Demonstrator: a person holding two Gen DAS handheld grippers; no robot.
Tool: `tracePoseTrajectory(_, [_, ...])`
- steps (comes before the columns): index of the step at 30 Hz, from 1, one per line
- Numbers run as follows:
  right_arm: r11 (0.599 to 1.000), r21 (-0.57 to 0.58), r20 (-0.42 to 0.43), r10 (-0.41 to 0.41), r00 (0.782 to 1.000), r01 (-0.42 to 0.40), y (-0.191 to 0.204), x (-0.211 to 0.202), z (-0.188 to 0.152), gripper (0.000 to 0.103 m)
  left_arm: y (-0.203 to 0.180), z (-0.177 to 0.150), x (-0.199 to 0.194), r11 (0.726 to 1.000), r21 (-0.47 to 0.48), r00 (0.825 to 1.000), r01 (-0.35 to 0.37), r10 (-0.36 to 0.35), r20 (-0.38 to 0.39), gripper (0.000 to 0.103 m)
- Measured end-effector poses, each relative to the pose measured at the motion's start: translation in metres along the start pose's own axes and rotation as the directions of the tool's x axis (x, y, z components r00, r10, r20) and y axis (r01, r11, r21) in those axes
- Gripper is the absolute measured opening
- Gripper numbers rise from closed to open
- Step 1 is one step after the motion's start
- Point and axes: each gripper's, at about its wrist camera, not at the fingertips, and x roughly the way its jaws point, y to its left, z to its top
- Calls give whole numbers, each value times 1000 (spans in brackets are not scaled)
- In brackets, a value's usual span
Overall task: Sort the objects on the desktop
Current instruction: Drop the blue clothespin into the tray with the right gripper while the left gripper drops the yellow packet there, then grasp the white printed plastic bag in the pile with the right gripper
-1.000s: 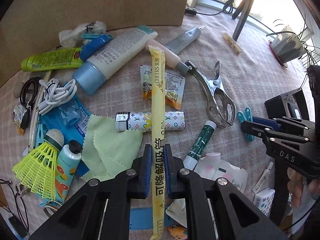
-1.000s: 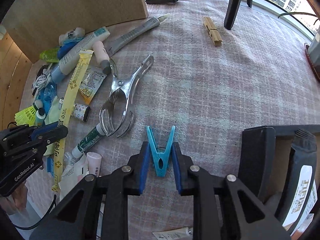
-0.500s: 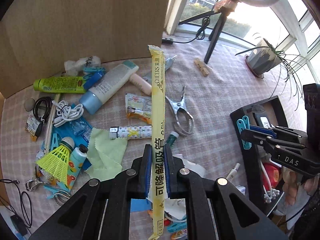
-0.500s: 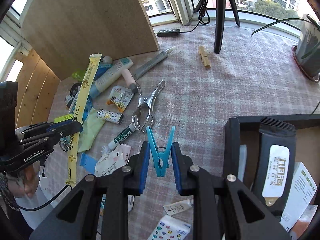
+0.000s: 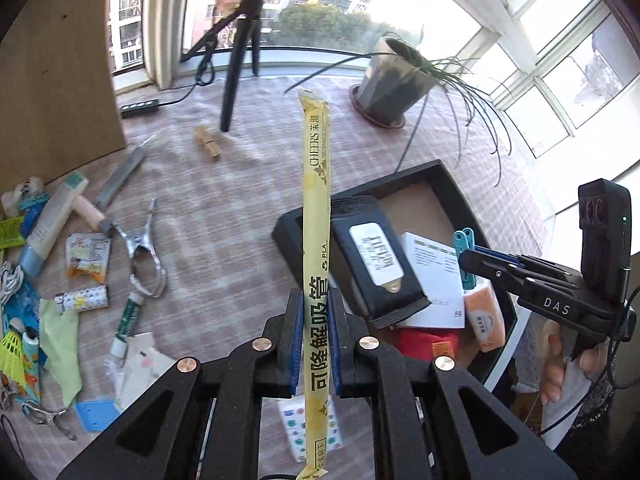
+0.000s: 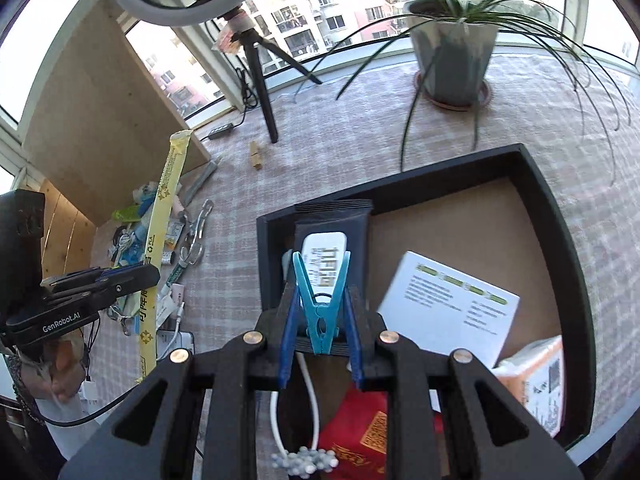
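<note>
"CHEERS" straw packet (image 5: 316, 216) between left gripper (image 5: 314, 342) fingers

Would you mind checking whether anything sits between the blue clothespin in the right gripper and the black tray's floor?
Partly. The blue clothespin hangs over the black tray, above a black pouch and white cable; bare floor shows farther right.

Blue clothespin (image 6: 319, 312) in right hand-held gripper (image 6: 320, 340), seemingly above tray (image 6: 560, 216)
</note>
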Motion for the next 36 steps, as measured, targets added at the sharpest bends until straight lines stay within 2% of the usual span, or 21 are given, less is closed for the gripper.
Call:
tracePoseTrajectory(5, [996, 75, 15, -52, 999, 51, -46, -18, -8, 22, -51, 4, 30, 992, 24, 991, 121, -119, -66, 11])
tracePoseTrajectory(11, [988, 130, 22, -91, 996, 88, -77, -29, -20, 22, -96, -3, 60, 987, 40, 982, 158, -152, -112, 11])
tracePoseTrajectory(17, [982, 159, 42, -106, 994, 98, -90, -34, -23, 22, -123, -8, 69, 981, 77, 978, 177, -167, -123, 11])
tracePoseTrajectory(18, [982, 165, 48, -102, 994, 93, -91, -34, -22, 24, -126, -9, 70, 981, 90, 979, 173, -161, -125, 17])
tracePoseTrajectory(19, [980, 180, 37, -98, 994, 90, -93, -34, -22, 28, -128, -8, 70, 983, 96, 981, 156, -143, -134, 38])
tracePoseTrajectory(20, [977, 198, 28, -90, 996, 83, -95, -34, -23, 37, -127, -9, 69, 986, 96, 984, 139, -126, -124, 47])
tracePoseTrajectory(21, [976, 207, 33, -81, 996, 72, -96, -34, -22, 39, -126, -9, 65, 987, 103, 988, 127, -116, -100, 50])
tracePoseTrajectory(24, [976, 197, 40, -100, 994, 90, -92, -36, -24, 39, -123, -11, 57, 987, 137, 995, 80, -70, -76, 50])
tracePoseTrajectory(29, [984, 167, 37, -77, 996, 70, -77, -32, -23, 39, -112, -18, 43, 987, 162, 999, 18, -13, -35, 50])
tracePoseTrajectory(36, [996, 88, 17, -15, 1000, 13, -37, -22, -21, 39, -66, -30, 18, 992, 117, 998, -56, 57, -7, 49])
